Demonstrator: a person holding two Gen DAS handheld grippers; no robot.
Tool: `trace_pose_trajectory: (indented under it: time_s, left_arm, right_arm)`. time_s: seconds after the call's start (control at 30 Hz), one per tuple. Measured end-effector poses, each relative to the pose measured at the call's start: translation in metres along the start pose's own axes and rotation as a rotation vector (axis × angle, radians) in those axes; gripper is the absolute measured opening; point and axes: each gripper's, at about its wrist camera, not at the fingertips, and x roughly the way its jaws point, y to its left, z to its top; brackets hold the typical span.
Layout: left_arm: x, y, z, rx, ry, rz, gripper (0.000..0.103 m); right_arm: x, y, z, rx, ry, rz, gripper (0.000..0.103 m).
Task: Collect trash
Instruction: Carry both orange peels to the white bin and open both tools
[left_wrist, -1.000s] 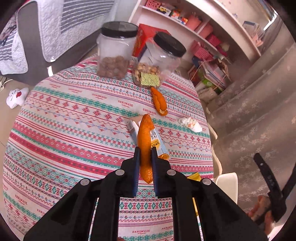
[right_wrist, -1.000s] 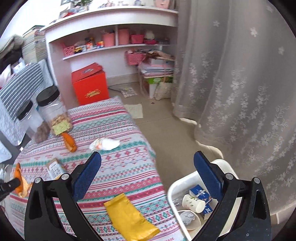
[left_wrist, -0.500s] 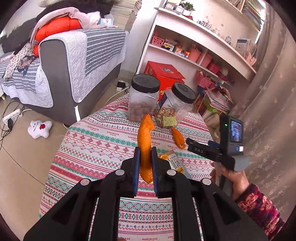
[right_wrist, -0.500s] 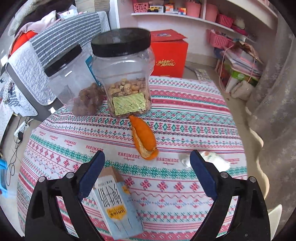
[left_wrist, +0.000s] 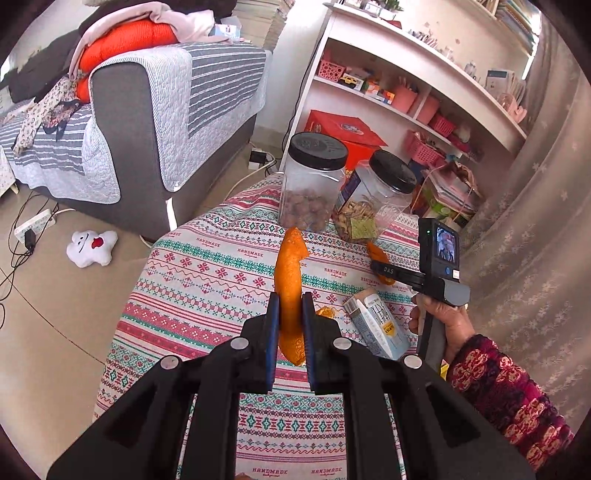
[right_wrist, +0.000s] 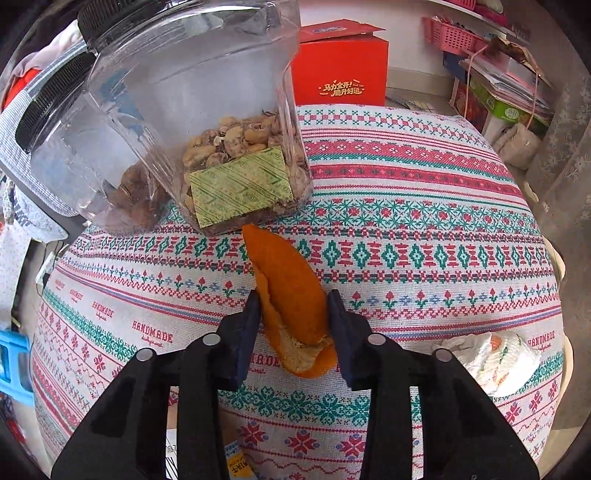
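Between the right gripper's (right_wrist: 293, 317) jaws lies a peel (right_wrist: 291, 299) on the bench (right_wrist: 424, 229), its far tip almost touching the nut jar (right_wrist: 207, 122) near the far edge; the jaws have just been closing and now stand against the peel's two sides, though whether they truly pinch it I cannot tell for sure. To do this pick well, I judge the squeeze should be finished before any lift, firm enough for a curled, springy rind that could slip out sideways, and the lift should go straight up and back, away from the jar, so the tip does not drag against it. The left gripper (left_wrist: 290, 328) is clenched on a second peel (left_wrist: 290, 295), which stands upright out of its jaws above the cloth; it should keep that hold and stay clear of the other hand. The right wrist view alone shows the fit of jaws to rind, the peel's pale inside, and a crumpled tissue (right_wrist: 495, 362) toward the bench's right edge. The left wrist view alone shows the wider setting: the person's right hand (left_wrist: 443, 321) on the handle, a small carton (left_wrist: 376, 328) lying just beside it, both jars (left_wrist: 314, 181) together at the far edge, and a sofa (left_wrist: 147, 129) beyond. No bin appears in either view.
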Motion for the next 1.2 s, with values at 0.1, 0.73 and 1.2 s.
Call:
trace_pose_trajectory:
  time_s: [0.1, 0.73, 1.2]
  left_arm:
    - [0.001, 0.0, 0.0, 0.001, 0.005, 0.004, 0.012]
    - [-0.019, -0.01, 0.009, -0.043, -0.073, -0.052, 0.012]
    - [-0.038, -0.029, 0.01, -0.054, -0.137, -0.143, 0.012]
  right_arm:
    - [-0.005, -0.008, 0.002, 0.022, 0.001, 0.039, 0.02]
    - [-0.172, 0.019, -0.034, -0.053, -0.286, 0.008, 0.016]
    - [-0.301, -0.034, -0.108, 0.075, -0.511, -0.302, 0.016]
